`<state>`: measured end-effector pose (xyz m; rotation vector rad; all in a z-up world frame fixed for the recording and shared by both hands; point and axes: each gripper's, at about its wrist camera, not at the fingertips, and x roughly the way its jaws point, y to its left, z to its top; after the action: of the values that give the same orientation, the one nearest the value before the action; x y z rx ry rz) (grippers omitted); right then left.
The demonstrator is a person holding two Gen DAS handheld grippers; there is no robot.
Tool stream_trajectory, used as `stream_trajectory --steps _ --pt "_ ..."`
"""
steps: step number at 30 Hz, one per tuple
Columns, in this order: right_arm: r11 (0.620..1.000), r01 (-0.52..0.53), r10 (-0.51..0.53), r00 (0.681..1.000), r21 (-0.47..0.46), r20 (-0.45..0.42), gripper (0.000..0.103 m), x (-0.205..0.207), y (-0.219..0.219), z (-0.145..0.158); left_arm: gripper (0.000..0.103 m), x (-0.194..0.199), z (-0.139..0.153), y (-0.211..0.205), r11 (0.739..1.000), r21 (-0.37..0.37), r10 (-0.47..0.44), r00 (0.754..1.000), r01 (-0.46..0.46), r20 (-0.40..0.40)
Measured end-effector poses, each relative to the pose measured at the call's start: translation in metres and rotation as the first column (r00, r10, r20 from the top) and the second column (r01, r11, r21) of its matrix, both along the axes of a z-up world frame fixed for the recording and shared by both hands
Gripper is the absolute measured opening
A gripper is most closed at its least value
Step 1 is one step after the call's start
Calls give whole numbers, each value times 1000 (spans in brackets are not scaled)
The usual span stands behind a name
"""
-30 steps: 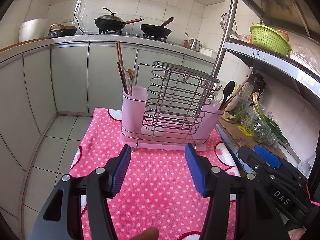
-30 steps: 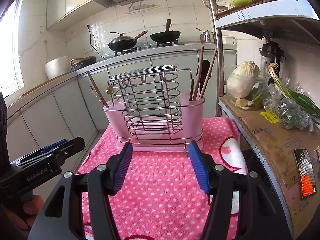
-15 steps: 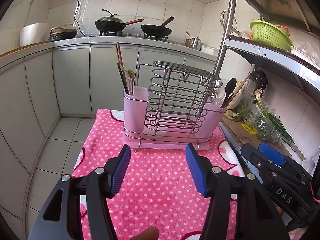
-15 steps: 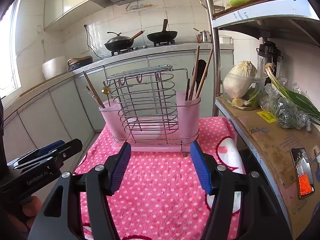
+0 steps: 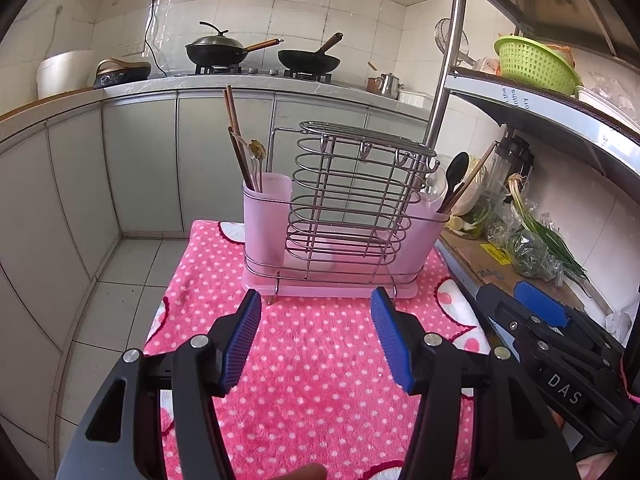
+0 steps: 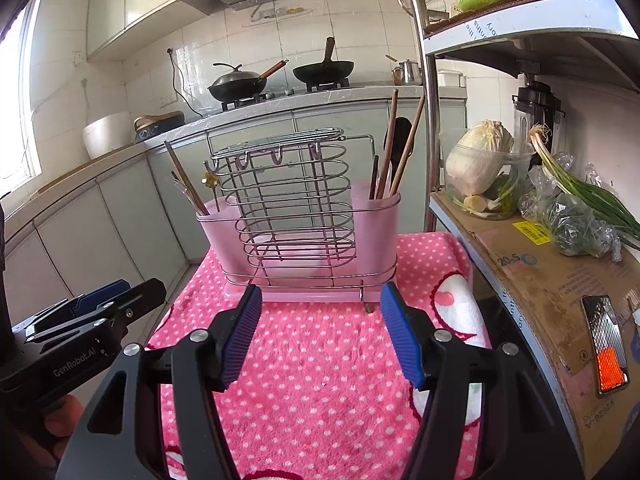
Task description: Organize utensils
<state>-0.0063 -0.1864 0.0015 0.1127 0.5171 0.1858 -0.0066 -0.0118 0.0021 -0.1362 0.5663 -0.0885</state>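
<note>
Left gripper (image 5: 316, 336) jaws spread, nothing between them; right gripper (image 6: 322, 332) the same. Both hover over the pink polka-dot towel (image 5: 320, 380), short of the utensil holder (image 5: 340, 236).

Holder: pink plastic tub with a wire rack in the middle, upright at the far end of the towel, its base close to the far edge. Left cup holds chopsticks (image 5: 236, 148) and a small spoon (image 5: 258, 152), leaning left. Right cup holds a black spoon (image 6: 400, 140) and more chopsticks (image 6: 408, 148), leaning right.

Room: the towel between the jaws and the holder is bare. Left edge drops to the tiled floor (image 5: 120, 280). Right edge runs just beside a cardboard-lined shelf (image 6: 540, 280) carrying a cabbage tub (image 6: 480, 168) and bagged greens (image 6: 576, 224); the shelf's steel post (image 6: 424, 100) rises just behind the holder's right end. Right gripper sits low right in the left view, near the shelf edge.
</note>
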Motion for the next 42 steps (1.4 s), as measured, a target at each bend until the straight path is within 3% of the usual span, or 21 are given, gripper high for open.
stream_trajectory --steps 42 --pt "1000 -8 8 1000 -15 0 62 3 1 2 56 0 0 0 1000 11 -7 1000 7 8"
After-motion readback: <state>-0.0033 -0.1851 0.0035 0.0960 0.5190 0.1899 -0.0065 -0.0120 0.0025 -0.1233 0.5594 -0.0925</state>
